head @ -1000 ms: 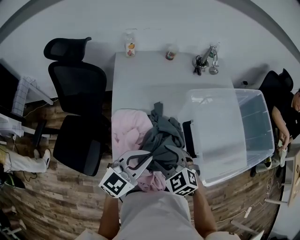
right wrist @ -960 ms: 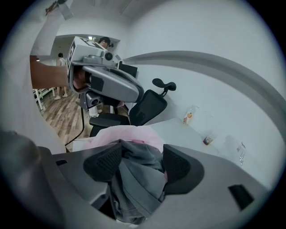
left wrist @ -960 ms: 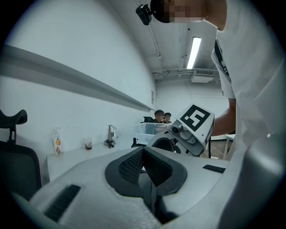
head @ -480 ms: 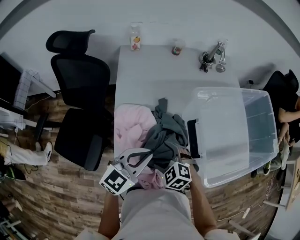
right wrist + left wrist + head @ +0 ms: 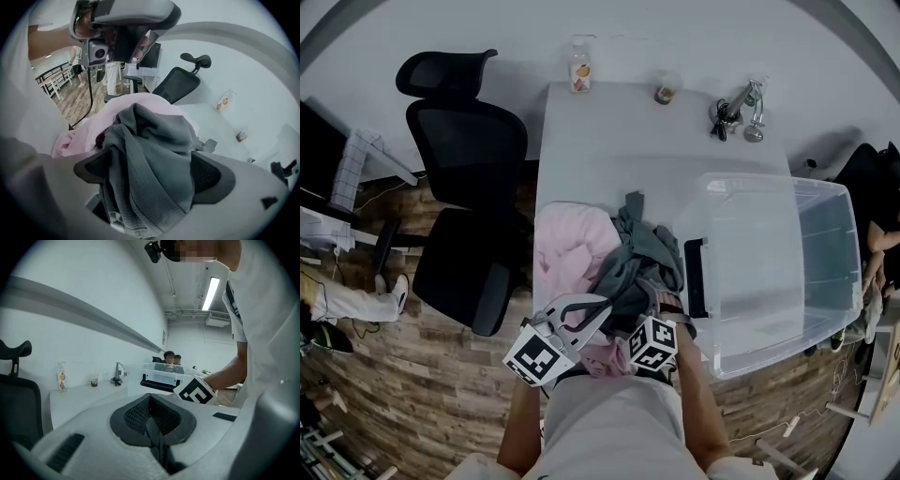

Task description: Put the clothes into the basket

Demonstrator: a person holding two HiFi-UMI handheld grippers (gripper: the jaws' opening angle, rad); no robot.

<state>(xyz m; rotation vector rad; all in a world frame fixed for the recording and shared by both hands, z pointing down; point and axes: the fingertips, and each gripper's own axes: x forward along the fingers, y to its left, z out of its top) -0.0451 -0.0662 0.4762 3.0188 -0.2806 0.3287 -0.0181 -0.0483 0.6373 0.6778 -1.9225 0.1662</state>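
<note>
Grey garment (image 5: 150,154) is bunched right between the jaws of my right gripper (image 5: 660,309), which have just been opening wide and aren't clamped yet (left gripper (image 5: 152,427) is pinched shut, empty). Basket (image 5: 769,183) sits just right of that claw.

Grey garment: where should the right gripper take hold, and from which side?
Probably the bunched fold atop the grey garment, from above: it stands proud of the pink clothes. The right gripper has just been opening its fingers, with that fold between them.
</note>
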